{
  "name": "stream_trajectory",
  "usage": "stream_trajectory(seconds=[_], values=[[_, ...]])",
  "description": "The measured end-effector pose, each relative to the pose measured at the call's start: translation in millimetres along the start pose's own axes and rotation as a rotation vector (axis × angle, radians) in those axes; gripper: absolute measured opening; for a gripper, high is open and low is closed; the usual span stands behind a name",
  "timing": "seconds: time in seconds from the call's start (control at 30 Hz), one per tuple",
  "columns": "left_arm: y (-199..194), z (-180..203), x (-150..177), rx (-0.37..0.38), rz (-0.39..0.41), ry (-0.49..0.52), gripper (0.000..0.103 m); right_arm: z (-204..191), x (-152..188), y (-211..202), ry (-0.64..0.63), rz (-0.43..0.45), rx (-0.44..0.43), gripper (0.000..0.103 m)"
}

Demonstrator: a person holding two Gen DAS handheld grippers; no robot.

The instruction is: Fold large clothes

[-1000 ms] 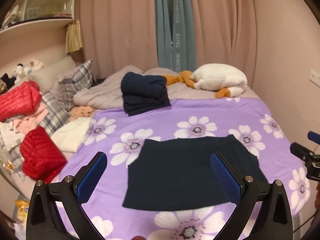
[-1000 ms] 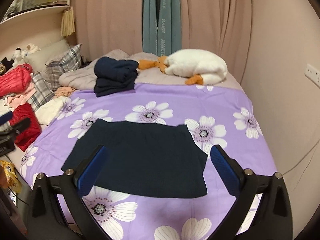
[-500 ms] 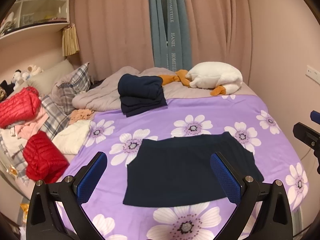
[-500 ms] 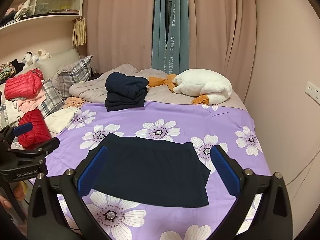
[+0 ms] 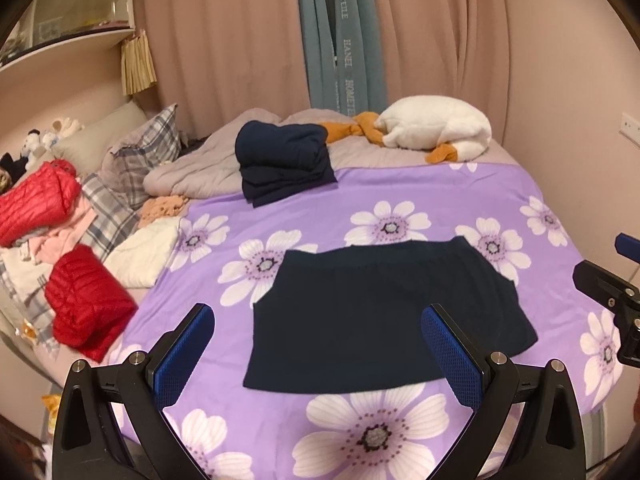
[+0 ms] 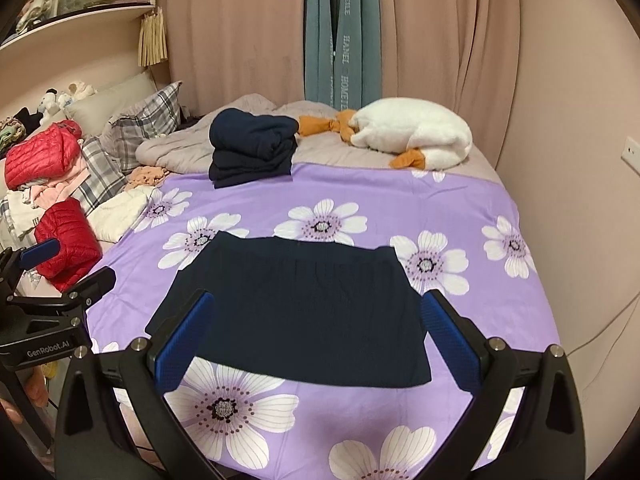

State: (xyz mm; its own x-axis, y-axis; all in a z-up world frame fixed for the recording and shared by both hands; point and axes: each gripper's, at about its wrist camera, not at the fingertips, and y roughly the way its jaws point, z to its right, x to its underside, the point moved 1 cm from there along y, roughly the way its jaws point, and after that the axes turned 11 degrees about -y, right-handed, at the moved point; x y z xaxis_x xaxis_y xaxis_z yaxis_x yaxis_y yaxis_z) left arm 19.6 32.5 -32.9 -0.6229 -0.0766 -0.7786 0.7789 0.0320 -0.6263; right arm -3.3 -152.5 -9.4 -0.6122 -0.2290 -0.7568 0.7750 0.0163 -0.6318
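Here both grippers, left (image 5: 318, 354) and right (image 6: 316, 340), gape empty above the bed's (image 5: 460, 196) near edge, where a navy garment (image 5: 380, 316) lies flat.

Purple floral bedspread (image 5: 420, 200) covers bed. White plush goose (image 5: 436, 128) at 1 o'clock, orange feet on grey blanket (image 5: 192, 176). Plaid pillow (image 5: 140, 152) at 10 o'clock. Red puffer jackets (image 5: 84, 304) at 9 o'clock, one on pile, one lower. Cream knit (image 5: 144, 252) beside them. Pink curtains (image 5: 224, 40) behind, teal panel (image 5: 344, 32) at 12. Shelf (image 6: 80, 0) at 11. Wall socket (image 6: 632, 152) at 3.
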Motion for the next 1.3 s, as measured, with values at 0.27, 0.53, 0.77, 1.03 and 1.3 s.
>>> stream_trajectory(seconds=[0.27,0.53,0.77,1.03,1.3], values=[[7,4,6,-0.019,-0.039,0.015,0.102,2,18,25,0.038,-0.092,-0.026,0.103],[10,5,8,-0.020,-0.055,0.022,0.102,1,20,31,0.036,-0.109,-0.035,0.103],[11,6,9,-0.020,-0.057,0.022,0.102,0,20,34,0.033,-0.114,-0.040,0.103],[14,3,12,-0.011,-0.062,0.025,0.102,-1,20,35,0.033,-0.115,-0.042,0.103],[15,1,11,-0.008,-0.064,0.027,0.102,-3,19,36,0.030,-0.113,-0.044,0.103]])
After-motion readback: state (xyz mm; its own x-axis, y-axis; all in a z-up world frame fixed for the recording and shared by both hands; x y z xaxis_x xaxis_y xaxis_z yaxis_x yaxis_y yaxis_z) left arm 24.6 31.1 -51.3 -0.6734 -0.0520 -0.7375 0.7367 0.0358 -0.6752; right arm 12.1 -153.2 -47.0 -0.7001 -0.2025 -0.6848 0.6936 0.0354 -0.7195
